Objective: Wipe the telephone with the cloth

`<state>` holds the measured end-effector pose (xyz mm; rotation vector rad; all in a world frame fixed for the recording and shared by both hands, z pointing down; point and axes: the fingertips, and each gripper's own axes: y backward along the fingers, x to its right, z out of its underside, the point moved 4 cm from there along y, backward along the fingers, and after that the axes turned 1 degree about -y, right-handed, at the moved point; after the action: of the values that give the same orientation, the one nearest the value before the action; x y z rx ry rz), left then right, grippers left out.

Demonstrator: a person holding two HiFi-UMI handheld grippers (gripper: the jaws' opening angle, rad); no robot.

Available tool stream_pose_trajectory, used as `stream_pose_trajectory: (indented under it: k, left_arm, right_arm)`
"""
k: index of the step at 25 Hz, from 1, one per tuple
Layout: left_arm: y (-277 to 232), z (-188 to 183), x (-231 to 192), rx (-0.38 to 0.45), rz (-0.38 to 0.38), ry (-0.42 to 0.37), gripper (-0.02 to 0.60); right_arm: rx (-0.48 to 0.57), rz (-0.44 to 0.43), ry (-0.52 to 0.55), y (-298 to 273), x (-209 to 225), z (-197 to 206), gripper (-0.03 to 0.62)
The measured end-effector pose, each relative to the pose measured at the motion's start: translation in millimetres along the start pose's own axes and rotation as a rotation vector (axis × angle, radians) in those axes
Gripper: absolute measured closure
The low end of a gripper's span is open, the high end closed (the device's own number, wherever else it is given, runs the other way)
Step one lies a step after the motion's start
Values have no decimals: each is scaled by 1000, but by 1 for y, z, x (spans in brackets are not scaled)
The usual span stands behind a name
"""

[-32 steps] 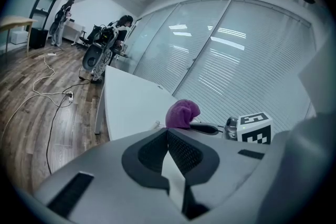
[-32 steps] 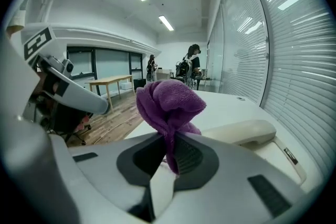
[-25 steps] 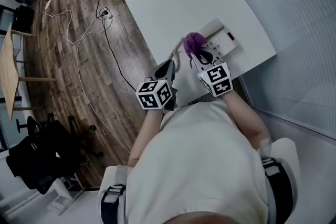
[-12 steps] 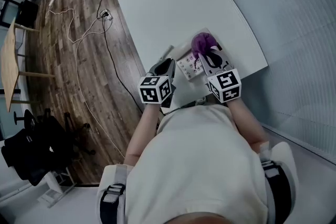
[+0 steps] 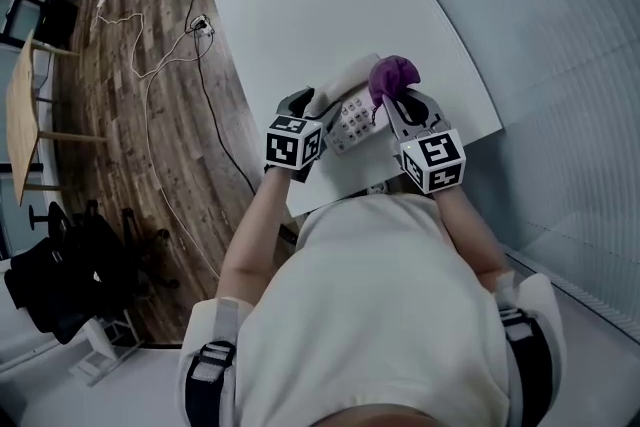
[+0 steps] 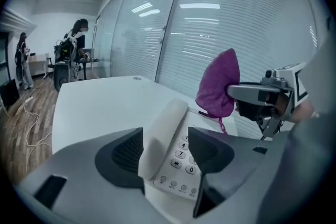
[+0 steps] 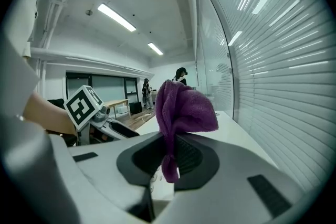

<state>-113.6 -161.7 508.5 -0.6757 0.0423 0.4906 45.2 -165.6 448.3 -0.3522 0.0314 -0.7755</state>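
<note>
— What does the right gripper [image 5: 405,98] [image 7: 168,157] have?

— Its jaws are closed on the cloth [image 5: 393,75] [image 7: 184,107], a purple, fuzzy terry piece. It bunches into a soft lump above the dark ribbed pads, and a thin tail hangs down between them.

— And the left gripper [image 5: 300,100] [image 6: 165,149]?

— Its jaws have just been opening and stand wide. The handset [image 6: 163,134], a smooth, rounded white plastic bar, lies between them. The right jaw is clear of it, with keys showing in the gap.

— Where is the telephone [image 5: 350,120] [image 6: 184,165]?

— It sits right under the left gripper's jaws and just left of the right gripper. It is a flat white desk set with small round buttons. It rests on the table [image 5: 300,5], a plain matte white top with a curved edge.

— Does the cloth touch it?

— The cloth hangs over the phone's far side, up and to the right of the left gripper. I cannot tell if they meet.

— What else is around?

— Beyond both grippers stands a glass wall with blinds [image 6: 226,23], its slats horizontal. To the left of the left gripper lies a wood plank floor [image 5: 120,115] with loose cables [image 5: 150,65] on it. From the right gripper, the left one's marker cube [image 7: 81,107] stands at the left.
</note>
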Motion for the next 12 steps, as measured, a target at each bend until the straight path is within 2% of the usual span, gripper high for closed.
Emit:
stream_pose_trajectory:
  k: [12]
  left_arm:
    - [-51,-1,4,-179,4,-236,302]
  right_arm:
    - [18,-13,-1,3,31,11,549]
